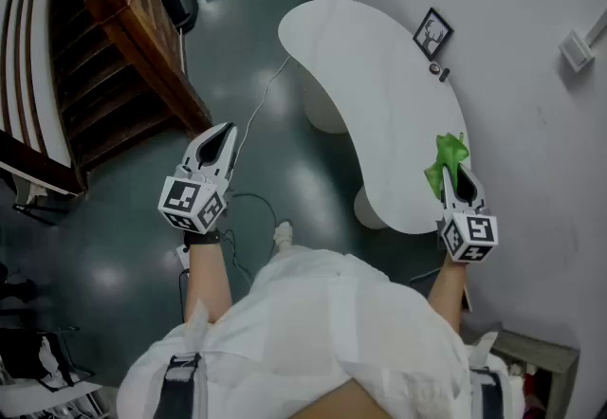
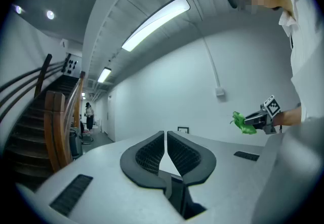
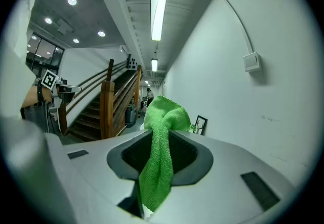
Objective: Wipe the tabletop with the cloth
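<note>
1. Hallway, dark floor. White curved tabletop (image 1: 379,95) runs from upper centre to lower right of head view, beside wall; wooden staircase (image 1: 114,57) upper left.
2. R gripper (image 1: 459,176): jaws clamped on green cloth (image 3: 161,152), held over table's near end, lower right.
3. L gripper (image 1: 224,135): jaws together, empty, left of centre over floor, well apart from table.
4. Judgement: R hand nearer; cloth goes down, then along table's long axis.
</note>
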The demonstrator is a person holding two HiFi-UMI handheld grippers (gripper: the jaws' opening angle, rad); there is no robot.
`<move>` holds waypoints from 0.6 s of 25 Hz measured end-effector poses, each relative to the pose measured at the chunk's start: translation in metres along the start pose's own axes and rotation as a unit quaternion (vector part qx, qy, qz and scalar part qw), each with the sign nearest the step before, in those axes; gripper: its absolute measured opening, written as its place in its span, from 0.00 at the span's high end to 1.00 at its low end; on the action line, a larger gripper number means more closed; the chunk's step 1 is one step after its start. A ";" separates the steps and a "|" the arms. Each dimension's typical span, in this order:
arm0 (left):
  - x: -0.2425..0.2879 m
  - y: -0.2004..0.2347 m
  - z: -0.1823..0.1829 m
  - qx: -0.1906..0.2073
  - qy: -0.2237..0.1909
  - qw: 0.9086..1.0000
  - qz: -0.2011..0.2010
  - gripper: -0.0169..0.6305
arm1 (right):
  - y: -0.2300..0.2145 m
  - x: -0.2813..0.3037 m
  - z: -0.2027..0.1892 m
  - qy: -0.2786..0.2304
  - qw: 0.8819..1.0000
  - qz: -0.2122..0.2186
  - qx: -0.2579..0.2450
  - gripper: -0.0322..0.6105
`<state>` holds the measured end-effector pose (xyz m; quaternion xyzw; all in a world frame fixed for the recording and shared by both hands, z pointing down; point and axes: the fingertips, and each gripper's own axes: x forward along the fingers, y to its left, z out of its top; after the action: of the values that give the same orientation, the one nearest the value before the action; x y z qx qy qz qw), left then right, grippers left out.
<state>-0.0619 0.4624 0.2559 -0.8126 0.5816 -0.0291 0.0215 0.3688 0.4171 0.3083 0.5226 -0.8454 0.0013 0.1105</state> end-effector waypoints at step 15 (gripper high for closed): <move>-0.006 -0.007 -0.005 0.000 0.005 1.000 0.001 0.93 | 0.001 -0.003 -0.005 0.000 1.000 0.004 0.001 0.82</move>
<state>-0.0573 0.4709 0.2611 -0.8116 0.5829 -0.0336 0.0185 0.3704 0.4207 0.3127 0.5190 -0.8477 0.0027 0.1097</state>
